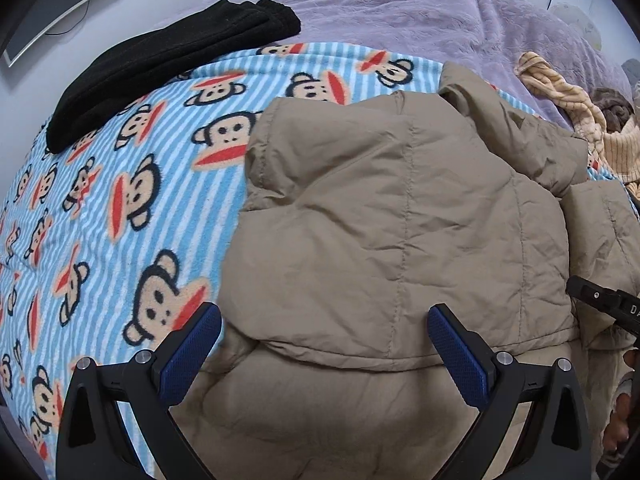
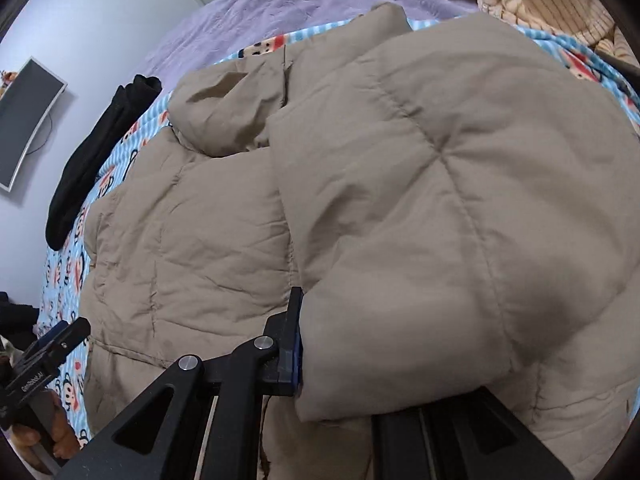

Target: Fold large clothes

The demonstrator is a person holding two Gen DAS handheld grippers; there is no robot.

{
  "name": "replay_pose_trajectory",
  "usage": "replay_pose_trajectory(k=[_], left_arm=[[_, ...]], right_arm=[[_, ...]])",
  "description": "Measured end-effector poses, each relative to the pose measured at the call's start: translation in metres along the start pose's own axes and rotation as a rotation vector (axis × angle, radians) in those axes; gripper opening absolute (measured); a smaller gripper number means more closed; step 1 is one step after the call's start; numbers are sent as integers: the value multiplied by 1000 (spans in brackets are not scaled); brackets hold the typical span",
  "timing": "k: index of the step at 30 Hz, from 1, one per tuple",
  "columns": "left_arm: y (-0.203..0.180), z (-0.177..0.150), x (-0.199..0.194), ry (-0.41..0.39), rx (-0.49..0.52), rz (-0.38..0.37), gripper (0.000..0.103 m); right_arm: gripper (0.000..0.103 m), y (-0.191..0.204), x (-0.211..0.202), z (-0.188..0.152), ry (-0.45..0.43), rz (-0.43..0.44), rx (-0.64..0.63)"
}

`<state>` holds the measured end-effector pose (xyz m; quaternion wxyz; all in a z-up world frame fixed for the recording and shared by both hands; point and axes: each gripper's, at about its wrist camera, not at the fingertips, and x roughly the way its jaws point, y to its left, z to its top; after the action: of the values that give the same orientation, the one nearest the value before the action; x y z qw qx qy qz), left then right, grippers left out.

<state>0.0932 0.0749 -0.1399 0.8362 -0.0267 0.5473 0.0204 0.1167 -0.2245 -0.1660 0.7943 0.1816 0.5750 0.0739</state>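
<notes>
A tan quilted puffer jacket [image 1: 400,208] lies on a blue striped monkey-print blanket [image 1: 120,184] on the bed. My left gripper [image 1: 324,336] is open and empty, its blue pads [image 1: 192,356] spread just above the jacket's near folded edge. In the right wrist view the jacket [image 2: 192,232] fills the frame, and a thick folded part of it [image 2: 460,220] drapes over my right gripper [image 2: 340,360]. Only the left finger [image 2: 290,344] shows, pressed against the fabric; the other finger is hidden under the jacket. The left gripper also shows at the lower left of that view [image 2: 44,348].
A folded black garment [image 1: 168,56] lies at the blanket's far left edge. A purple bedspread [image 1: 440,12] covers the far side of the bed. A cream striped garment [image 1: 576,120] is heaped at the right. A monitor [image 2: 24,120] hangs on the wall.
</notes>
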Motion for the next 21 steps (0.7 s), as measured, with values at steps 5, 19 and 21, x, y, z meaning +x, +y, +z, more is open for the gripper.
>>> replay_pose_trajectory(k=[5, 19, 21], left_arm=[[-25, 11, 2, -15, 6, -15, 103], [-23, 22, -22, -59, 34, -125, 103], [-19, 23, -22, -47, 17, -167, 103]], right_arm=[[73, 0, -9, 6, 30, 86, 24], [11, -102, -90, 9, -212, 149, 468], [11, -83, -96, 22, -243, 117, 368]])
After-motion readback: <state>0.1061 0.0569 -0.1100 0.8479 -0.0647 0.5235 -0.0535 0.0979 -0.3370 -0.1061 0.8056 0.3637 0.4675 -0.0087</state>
